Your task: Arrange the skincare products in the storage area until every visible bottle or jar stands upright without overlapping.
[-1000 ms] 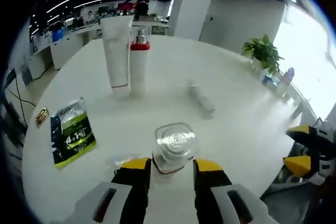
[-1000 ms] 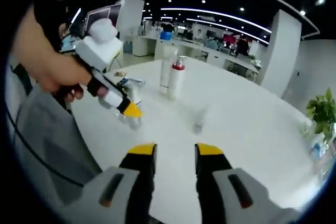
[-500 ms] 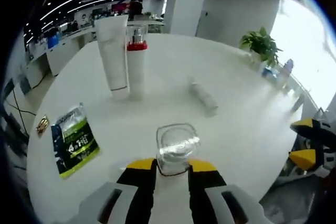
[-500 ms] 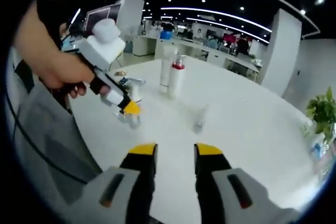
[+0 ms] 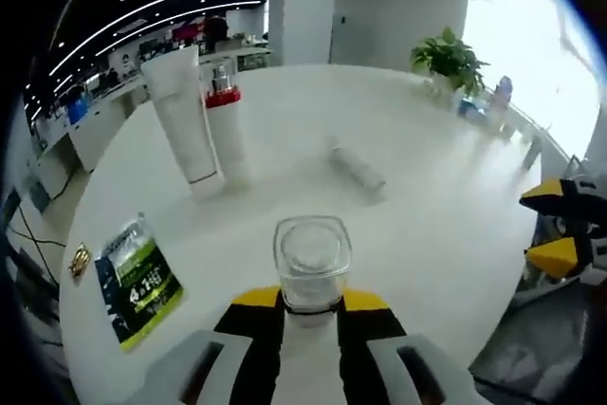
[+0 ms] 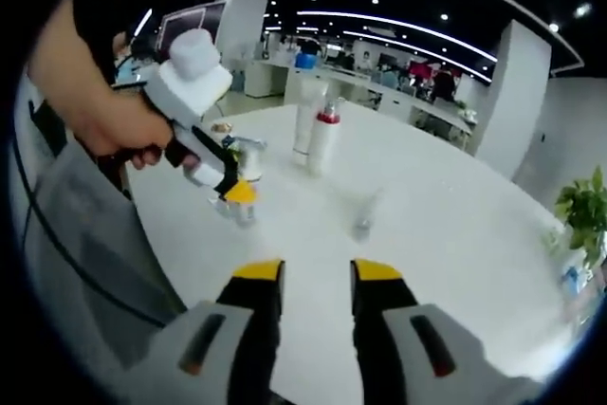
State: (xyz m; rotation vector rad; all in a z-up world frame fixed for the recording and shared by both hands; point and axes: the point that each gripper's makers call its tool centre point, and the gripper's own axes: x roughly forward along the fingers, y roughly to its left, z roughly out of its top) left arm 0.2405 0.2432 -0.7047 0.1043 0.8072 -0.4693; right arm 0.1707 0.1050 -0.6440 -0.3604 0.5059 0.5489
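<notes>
One clear jar [image 5: 312, 264] stands upright, clamped between the left gripper [image 5: 311, 303] jaws; right gripper [image 6: 318, 277] hangs empty, jaws parted.

The left gripper [image 5: 311, 303] has its yellow-tipped jaws closed against the base of a clear square jar [image 5: 312, 264], which stands upright on the round white table [image 5: 446, 225]. Far left of the jar, a white tube [image 5: 184, 118] stands on its cap, touching a white pump bottle with a red collar [image 5: 227, 130] just to its right. A small clear bottle [image 5: 357, 167] lies on its side beyond the jar. A green sachet [image 5: 137, 278] lies flat at near left. The right gripper [image 5: 560, 230] shows at the right edge.
</notes>
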